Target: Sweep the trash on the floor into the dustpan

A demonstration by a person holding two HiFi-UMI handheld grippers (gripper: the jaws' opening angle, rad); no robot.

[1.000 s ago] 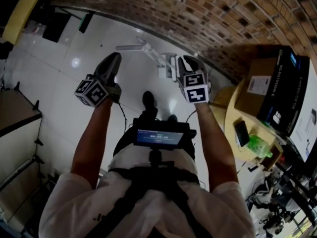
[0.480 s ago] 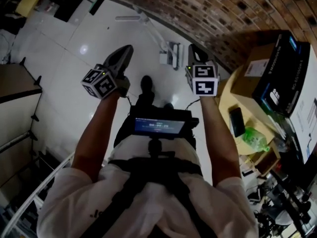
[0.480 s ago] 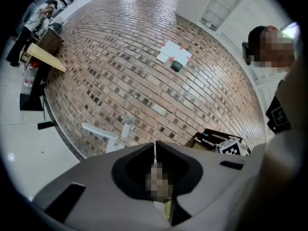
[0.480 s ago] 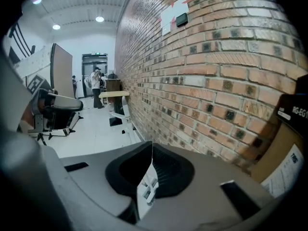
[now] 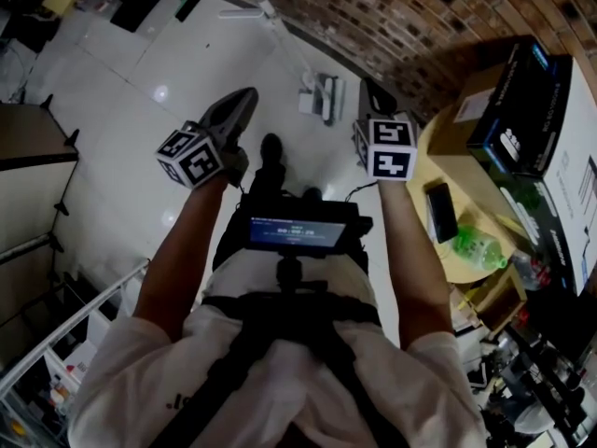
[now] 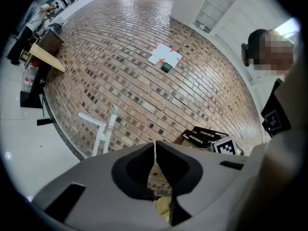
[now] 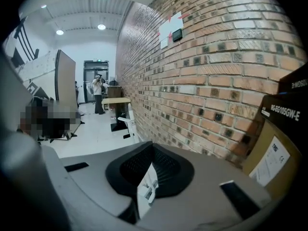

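Note:
A white dustpan (image 5: 322, 96) stands on the pale floor against the brick wall (image 5: 420, 26), and a long white handle (image 5: 266, 12) lies beyond it. In the left gripper view this white handle frame (image 6: 100, 129) leans at the wall's foot. My left gripper (image 5: 250, 91) hangs in the air left of the dustpan, shut and empty (image 6: 155, 144). My right gripper (image 5: 368, 84) hovers just right of the dustpan, its jaws shut (image 7: 152, 150). A white labelled surface shows through the gap behind the tips. I see no trash.
A round yellow table (image 5: 438, 171) at the right carries a phone (image 5: 440, 211), a green bottle (image 5: 480, 247) and dark boxes (image 5: 522, 101). A dark cabinet (image 5: 28, 157) stands at the left. A person (image 7: 98, 93) stands far down the room.
Both grippers have drawn back from the dustpan and risen. The left jaws, slightly apart a second ago, are now together. More of the round table has come into view.

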